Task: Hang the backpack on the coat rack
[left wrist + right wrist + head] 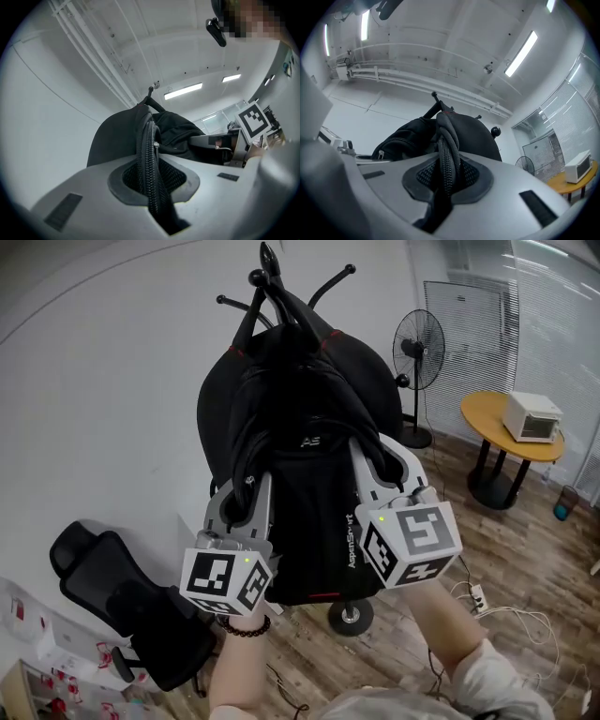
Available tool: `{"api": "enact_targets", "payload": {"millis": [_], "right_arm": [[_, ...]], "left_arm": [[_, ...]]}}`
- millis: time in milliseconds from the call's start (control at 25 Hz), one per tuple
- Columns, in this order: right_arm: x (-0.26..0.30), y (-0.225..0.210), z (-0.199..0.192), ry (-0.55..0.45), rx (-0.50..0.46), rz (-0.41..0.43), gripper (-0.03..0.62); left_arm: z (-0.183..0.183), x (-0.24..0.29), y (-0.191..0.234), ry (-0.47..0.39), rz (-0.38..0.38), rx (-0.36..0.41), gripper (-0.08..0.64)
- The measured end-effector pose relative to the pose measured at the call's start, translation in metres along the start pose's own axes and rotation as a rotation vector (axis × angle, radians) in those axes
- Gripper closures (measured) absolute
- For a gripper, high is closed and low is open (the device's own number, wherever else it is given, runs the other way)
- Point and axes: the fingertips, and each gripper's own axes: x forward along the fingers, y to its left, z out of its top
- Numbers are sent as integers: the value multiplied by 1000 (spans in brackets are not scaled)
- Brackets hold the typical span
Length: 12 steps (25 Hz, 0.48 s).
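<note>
- Black backpack (300,493): 1, biggest item. It hangs betw. L gripper (239,507) & R gripper (375,456), body just ahead of both. Its top is up against the coat rack (267,277), above & beyond the jaws. Can't tell if any loop sits over a prong.
- Coat rack: 1, black, at least 4 ball-tipped prongs showing past the pack top. Its round base (350,615) is low down, betw. the 2 forearms.
- Office chair (122,601): 1, black, below & left of L gripper, well apart.
- Fan (419,352): 1. Round table (511,427): 1, w/ 1 white oven (532,416) on it. All well off to the right of R gripper.
- Hands: 2 forearms reach up & fwd, side by side. Both grippers tilt upward, R a bit higher in the head view. Bead bracelet (246,628) on L wrist.
- L gripper: jaws nearly together, clamped on left strap (151,154), a zip-edged one.
- R gripper: jaws likewise nearly closed, pinching right strap (446,159).
- Marker cubes: 2, 1 per gripper.
</note>
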Motion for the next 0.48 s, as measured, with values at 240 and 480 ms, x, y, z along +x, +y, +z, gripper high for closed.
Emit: {"api": "enact_targets", "payload": {"millis": [240,480], "right_arm": [[-13,16,3,-26,-54,30,552],[-40,27,-3,-45,-48,45,505]], "left_arm": [[6,-17,-9,-56,-34,-18,469],[14,-44,-16,-114,-34,31,379]]}}
